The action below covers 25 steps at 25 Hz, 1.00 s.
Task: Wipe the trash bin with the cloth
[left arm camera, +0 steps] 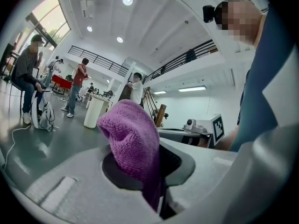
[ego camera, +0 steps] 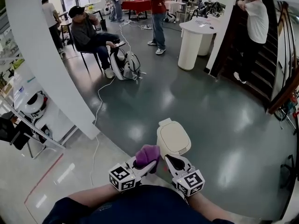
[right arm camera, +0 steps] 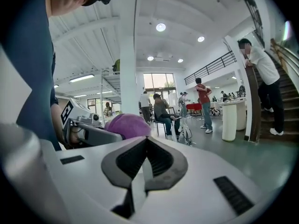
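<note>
Head view: trash bin [ego camera: 173,138] on the floor, purple cloth [ego camera: 147,154] just beside it.
Left gripper view: left gripper [left arm camera: 156,171] fingers pinch the cloth's lower fold; it looks soft, light and floppy.
Right gripper view: right gripper [right arm camera: 144,164] fingers shut together, empty.

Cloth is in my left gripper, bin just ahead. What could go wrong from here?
The cloth is pinched in the left gripper by one end, so rubbing may pull it free. The trash bin stands free on glossy floor and may slide or tip; the right gripper, shut, isn't steadying it.
</note>
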Each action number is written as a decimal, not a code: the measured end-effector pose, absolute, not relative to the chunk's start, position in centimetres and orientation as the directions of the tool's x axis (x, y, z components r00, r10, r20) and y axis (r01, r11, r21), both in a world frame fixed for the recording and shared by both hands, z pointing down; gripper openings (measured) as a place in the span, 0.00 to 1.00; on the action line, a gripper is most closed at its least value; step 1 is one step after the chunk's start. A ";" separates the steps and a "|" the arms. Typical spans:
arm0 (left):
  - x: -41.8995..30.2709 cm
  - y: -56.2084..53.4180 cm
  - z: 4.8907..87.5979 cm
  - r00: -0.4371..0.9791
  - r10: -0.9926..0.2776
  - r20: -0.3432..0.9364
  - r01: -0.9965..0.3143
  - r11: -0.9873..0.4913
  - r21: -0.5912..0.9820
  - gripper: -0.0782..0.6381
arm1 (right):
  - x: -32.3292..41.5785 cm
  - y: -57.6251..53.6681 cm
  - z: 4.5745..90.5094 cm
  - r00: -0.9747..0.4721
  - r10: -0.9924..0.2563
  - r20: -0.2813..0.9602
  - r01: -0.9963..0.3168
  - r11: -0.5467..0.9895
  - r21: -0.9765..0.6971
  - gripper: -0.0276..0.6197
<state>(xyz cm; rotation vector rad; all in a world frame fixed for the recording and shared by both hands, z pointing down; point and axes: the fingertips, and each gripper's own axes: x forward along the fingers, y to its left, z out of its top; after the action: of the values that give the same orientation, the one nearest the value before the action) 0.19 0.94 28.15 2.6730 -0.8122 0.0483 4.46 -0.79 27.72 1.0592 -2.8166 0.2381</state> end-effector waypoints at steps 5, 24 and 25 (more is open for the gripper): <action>0.9 1.8 27.0 0.842 -0.524 0.128 -0.539 -0.807 0.242 0.19 | 3.9 0.5 26.8 -0.766 -0.624 0.154 -0.641 0.760 -0.112 0.06; 1.7 3.2 24.5 0.852 -0.517 0.086 -0.524 -0.831 0.186 0.19 | 4.5 3.2 25.6 -0.780 -0.607 0.153 -0.623 0.774 -0.108 0.06; 1.6 3.2 24.6 0.851 -0.518 0.086 -0.524 -0.831 0.188 0.19 | 4.4 3.2 25.6 -0.779 -0.608 0.152 -0.624 0.773 -0.110 0.06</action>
<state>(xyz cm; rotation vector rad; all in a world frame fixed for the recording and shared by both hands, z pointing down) 1.62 3.22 24.58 2.8237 -0.8038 0.0459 4.44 3.24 25.56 0.9956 -2.8565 0.2342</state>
